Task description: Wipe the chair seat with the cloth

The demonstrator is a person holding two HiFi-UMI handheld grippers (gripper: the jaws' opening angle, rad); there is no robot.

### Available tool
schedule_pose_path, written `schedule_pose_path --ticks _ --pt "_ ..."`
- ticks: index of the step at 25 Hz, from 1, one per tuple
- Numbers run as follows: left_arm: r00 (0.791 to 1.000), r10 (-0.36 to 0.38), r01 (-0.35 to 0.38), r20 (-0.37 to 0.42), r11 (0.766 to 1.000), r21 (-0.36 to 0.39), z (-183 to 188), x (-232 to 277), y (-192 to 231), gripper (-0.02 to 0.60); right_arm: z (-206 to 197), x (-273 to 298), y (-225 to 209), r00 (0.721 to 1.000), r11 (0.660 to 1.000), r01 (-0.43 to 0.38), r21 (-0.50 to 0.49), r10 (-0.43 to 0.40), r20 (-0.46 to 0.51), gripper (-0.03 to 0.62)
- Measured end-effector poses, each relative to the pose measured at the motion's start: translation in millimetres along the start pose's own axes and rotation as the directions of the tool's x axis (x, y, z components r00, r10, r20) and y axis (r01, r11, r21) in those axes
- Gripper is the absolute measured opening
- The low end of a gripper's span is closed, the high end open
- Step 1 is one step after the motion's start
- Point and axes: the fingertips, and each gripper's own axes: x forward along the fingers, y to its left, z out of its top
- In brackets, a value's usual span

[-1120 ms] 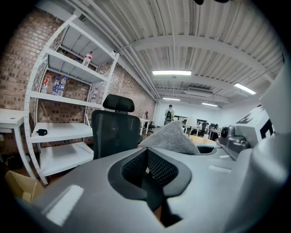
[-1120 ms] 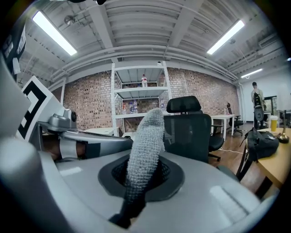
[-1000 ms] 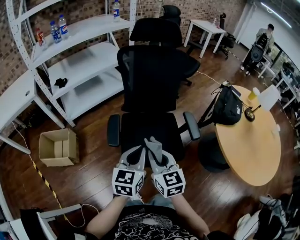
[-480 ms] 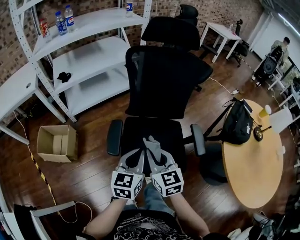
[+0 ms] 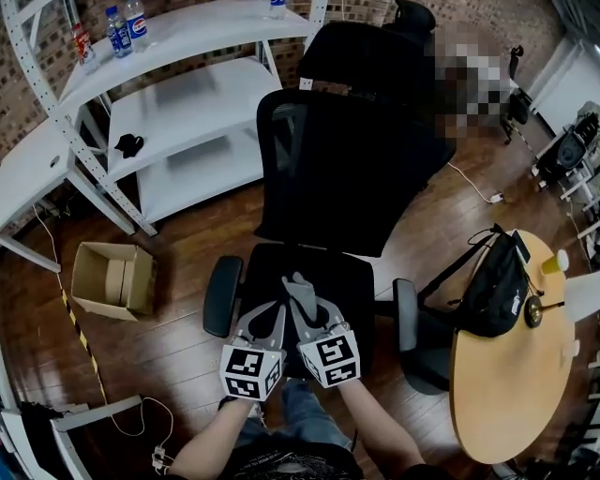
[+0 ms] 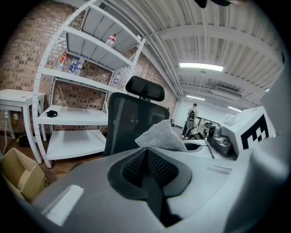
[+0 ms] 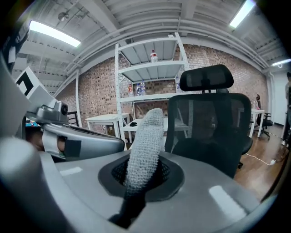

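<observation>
A black mesh office chair faces me, its seat (image 5: 345,279) just ahead of both grippers. My right gripper (image 5: 309,307) is shut on a grey cloth (image 5: 301,289), which sticks up past its fingertips over the seat's front half. In the right gripper view the cloth (image 7: 144,144) rises from the closed jaws, with the chair back (image 7: 213,132) beyond. My left gripper (image 5: 275,309) sits close beside it on the left, shut with nothing between its pads. The left gripper view shows its jaws (image 6: 146,154) closed and the cloth (image 6: 161,135) just to the right.
White metal shelving (image 5: 178,112) with bottles (image 5: 122,28) stands at the back left. An open cardboard box (image 5: 108,279) lies on the wood floor left of the chair. A round wooden table (image 5: 511,384) with a black bag (image 5: 497,286) is at the right.
The view has drifted so the chair looks nearer and the table sits further right. Both grippers stay side by side over the seat's front, the cloth still held.
</observation>
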Motion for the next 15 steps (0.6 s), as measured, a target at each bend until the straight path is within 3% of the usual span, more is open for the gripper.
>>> schedule_pose_path --ticks 10,15 --pt "0.998 0.05 -0.052 -0.026 0.995 -0.084 -34 82 46 0.0 -48 94 -48 0.99 0.992 -0.115 -0.053 0.111 -0.086 0.015" --pt "0.99 0.142 -0.143 -0.018 0.978 -0.151 -47 101 85 -0.001 -82 134 -57 0.979 0.981 -0.161 -0.107 0.146 -0.139 0.015"
